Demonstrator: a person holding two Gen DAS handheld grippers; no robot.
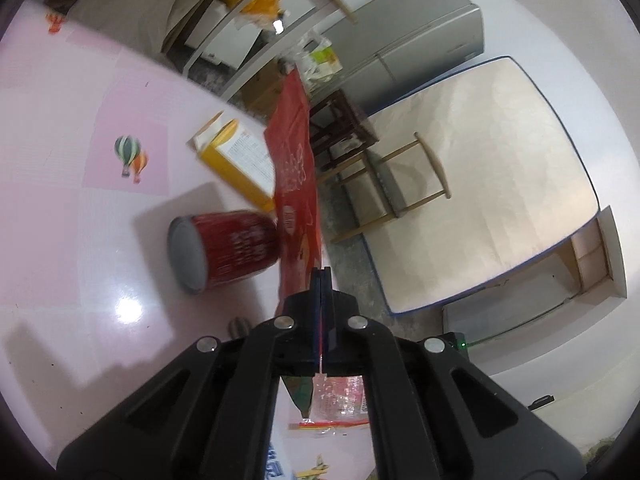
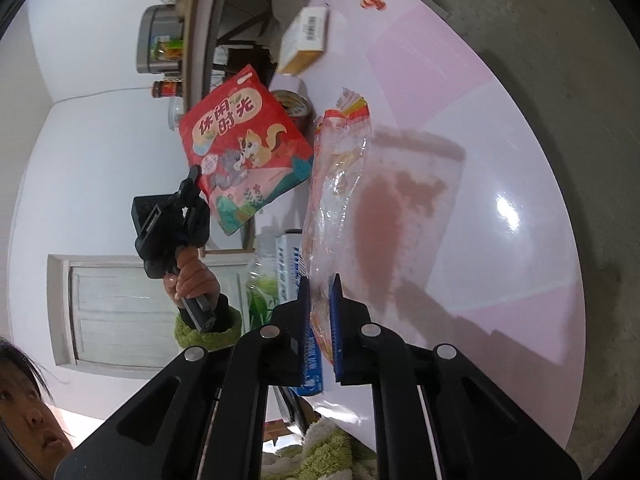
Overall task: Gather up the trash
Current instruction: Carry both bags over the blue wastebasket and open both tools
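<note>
Left gripper [image 1: 321, 276] — jaws clamped on a flat red snack packet [image 2: 244, 148], lifted clear of the glossy pink table [image 2: 480, 184]. Right gripper [image 2: 320, 286] — pinching a crinkled clear plastic wrapper [image 2: 340, 184] above the tabletop.

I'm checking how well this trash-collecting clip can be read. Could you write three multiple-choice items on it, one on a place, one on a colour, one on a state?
1. Where does the red can lie?
A. on the pink table
B. on the floor
C. on a chair

2. What is the main colour of the snack bag in the left gripper?
A. blue
B. red
C. black

3. How does the right gripper stand?
A. wide open, nothing in it
B. shut on the yellow box
C. shut on the clear plastic bag

Answers: 1 A, the can lies on its side on the table. 2 B, the bag's face is red. 3 C, the blue pads pinch the bag's edge.
</note>
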